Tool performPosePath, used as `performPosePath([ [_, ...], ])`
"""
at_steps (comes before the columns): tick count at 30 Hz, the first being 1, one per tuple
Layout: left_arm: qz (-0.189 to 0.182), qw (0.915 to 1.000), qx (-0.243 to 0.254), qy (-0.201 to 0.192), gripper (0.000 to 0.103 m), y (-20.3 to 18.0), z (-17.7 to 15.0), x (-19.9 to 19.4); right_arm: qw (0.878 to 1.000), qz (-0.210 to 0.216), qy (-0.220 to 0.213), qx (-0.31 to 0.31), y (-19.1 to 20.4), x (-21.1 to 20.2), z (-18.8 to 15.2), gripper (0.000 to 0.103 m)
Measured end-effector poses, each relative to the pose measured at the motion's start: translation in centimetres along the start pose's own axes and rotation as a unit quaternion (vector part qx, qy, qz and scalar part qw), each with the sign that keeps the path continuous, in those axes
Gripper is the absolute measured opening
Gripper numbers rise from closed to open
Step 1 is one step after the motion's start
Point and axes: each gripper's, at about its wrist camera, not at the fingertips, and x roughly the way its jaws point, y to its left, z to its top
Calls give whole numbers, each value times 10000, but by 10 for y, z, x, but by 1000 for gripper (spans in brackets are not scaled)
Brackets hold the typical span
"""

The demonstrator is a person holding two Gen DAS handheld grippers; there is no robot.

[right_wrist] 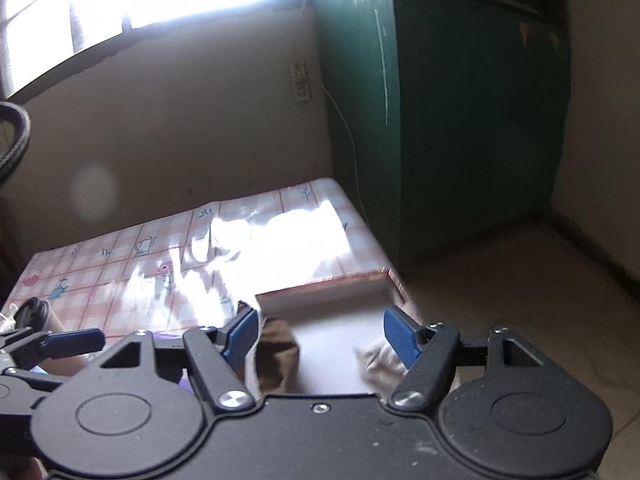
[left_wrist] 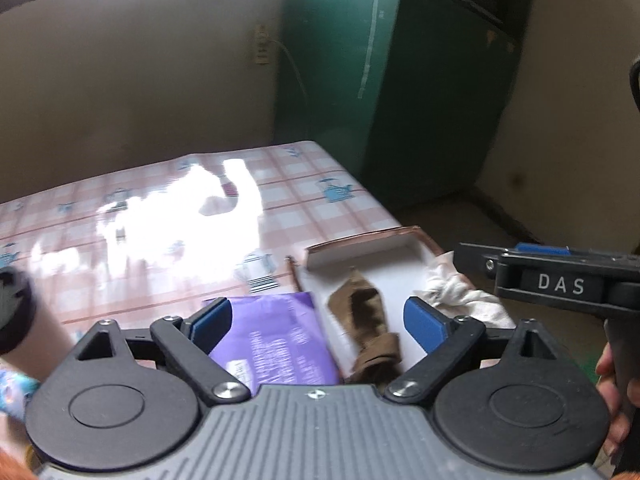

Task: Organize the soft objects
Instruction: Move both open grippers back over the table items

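Observation:
A shallow cardboard box (left_wrist: pixel 400 258) with a white inside sits at the table's right edge. In it lies a brown knotted cloth (left_wrist: pixel 370 320) and, at its right side, a white crumpled cloth (left_wrist: pixel 460 292). My left gripper (left_wrist: pixel 318 322) hovers above the box's left part, open, with nothing between its blue pads (left_wrist: pixel 424 322). The right gripper (left_wrist: pixel 560 276) shows side-on at the right in the left wrist view. In the right wrist view my right gripper (right_wrist: pixel 322 334) is open above the box (right_wrist: pixel 340 286), with the brown cloth (right_wrist: pixel 278 354) and white cloth (right_wrist: pixel 380 364) below it, untouched.
A purple packet (left_wrist: pixel 272 340) lies on the table left of the box. The table (left_wrist: pixel 140 216) wears a shiny pink checked cover with teapot prints. A green cabinet (left_wrist: pixel 400 80) stands behind, a wall socket (left_wrist: pixel 262 46) beside it. A dark round object (right_wrist: pixel 34 312) sits at the left.

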Motion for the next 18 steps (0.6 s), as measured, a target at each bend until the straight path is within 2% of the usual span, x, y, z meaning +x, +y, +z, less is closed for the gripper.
performPosePath([
  [5,317,9995,-37,19,99,17,-6,-14,9998,21,171,97,18,-1,-10,82],
  [18,785,9964,-307,-34,100,62,-18,-47,9998,204,81,5,76,-12,-26,82],
])
